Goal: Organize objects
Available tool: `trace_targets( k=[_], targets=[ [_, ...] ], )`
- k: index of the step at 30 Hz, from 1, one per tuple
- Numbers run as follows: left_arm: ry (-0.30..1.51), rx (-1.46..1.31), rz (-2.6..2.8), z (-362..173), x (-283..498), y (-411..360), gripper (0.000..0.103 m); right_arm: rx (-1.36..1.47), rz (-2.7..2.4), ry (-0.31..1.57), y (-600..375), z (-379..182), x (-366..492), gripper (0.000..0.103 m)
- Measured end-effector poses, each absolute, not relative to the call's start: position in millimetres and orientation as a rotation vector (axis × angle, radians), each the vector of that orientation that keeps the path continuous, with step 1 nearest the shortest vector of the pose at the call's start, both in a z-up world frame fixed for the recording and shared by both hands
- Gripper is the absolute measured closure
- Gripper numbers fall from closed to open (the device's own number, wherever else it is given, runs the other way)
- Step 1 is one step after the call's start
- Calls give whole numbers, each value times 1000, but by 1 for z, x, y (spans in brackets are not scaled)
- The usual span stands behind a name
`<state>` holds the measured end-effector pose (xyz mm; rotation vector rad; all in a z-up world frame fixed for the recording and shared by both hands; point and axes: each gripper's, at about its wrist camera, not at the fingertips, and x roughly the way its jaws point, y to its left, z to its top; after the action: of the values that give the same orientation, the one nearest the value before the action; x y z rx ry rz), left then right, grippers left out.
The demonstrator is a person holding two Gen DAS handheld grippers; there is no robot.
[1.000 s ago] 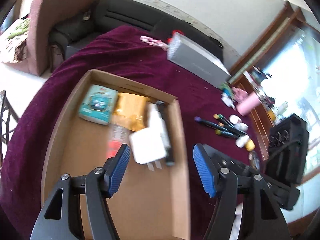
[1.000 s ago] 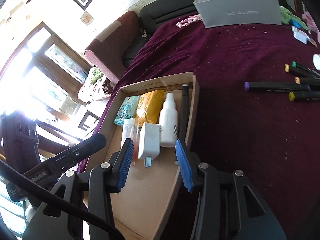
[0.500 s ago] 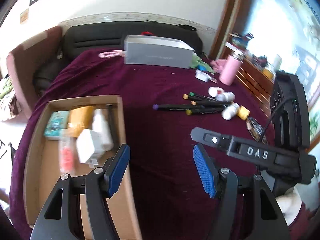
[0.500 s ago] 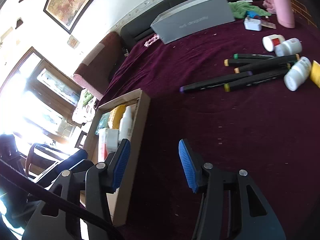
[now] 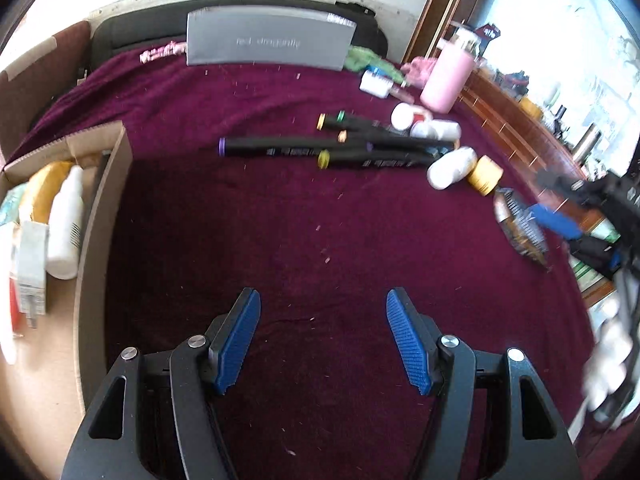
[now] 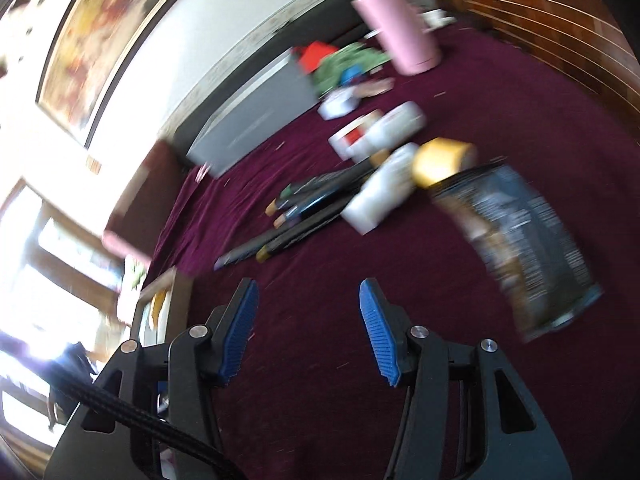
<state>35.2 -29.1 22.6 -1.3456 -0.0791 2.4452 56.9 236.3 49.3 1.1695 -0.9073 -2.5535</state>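
Two blue pads of your left gripper (image 5: 323, 342) stand apart over bare maroon cloth (image 5: 320, 240), nothing between them; the markers (image 5: 320, 148) lie ahead, the cardboard box (image 5: 102, 216) to its left. Your right gripper (image 6: 307, 328), jaws just widened and empty, has the dark packet (image 6: 520, 248) ahead-right.
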Motion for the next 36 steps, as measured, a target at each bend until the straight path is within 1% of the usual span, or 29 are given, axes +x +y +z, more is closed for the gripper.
trace_targets(
  k=[2, 4, 6, 8, 11, 13, 17, 21, 24, 28, 32, 36],
  targets=[
    [-80, -1343, 2441, 17, 35, -29, 43, 1151, -2581, -973, 263, 47, 57, 51],
    [-23, -1310, 2455, 15, 38, -25, 41, 1133, -2612, -1023, 286, 47, 58, 51],
    [5, -1278, 2455, 13, 41, -21, 34, 1121, -2650, -1080, 310, 45, 59, 51],
    [17, -1266, 2443, 12, 40, -18, 23, 1120, -2677, -1121, 326, 44, 59, 51],
    [-24, -1257, 2418, 13, 38, -20, 17, 1129, -2728, -1160, 346, 41, 53, 50],
    [-35, -1253, 2402, 13, 37, -20, 13, 1155, -2749, -1164, 352, 36, 47, 46],
    [-11, -1252, 2383, 12, 37, -14, 3, 1265, -2748, -1138, 358, 19, 29, 46],
    [6, -1253, 2383, 11, 37, -11, 2, 1289, -2615, -1156, 342, 7, 18, 45],
    [3, -1253, 2383, 11, 37, -11, 2, 1282, -2548, -1108, 321, 7, 15, 45],
    [5, -1254, 2383, 11, 37, -11, 2, 1316, -2468, -979, 286, 8, 11, 45],
    [11, -1255, 2384, 11, 37, -11, 2, 1338, -2500, -829, 264, 10, 15, 44],
    [24, -1259, 2388, 11, 37, -10, 2, 1322, -2522, -860, 270, 9, 19, 44]
  ],
)
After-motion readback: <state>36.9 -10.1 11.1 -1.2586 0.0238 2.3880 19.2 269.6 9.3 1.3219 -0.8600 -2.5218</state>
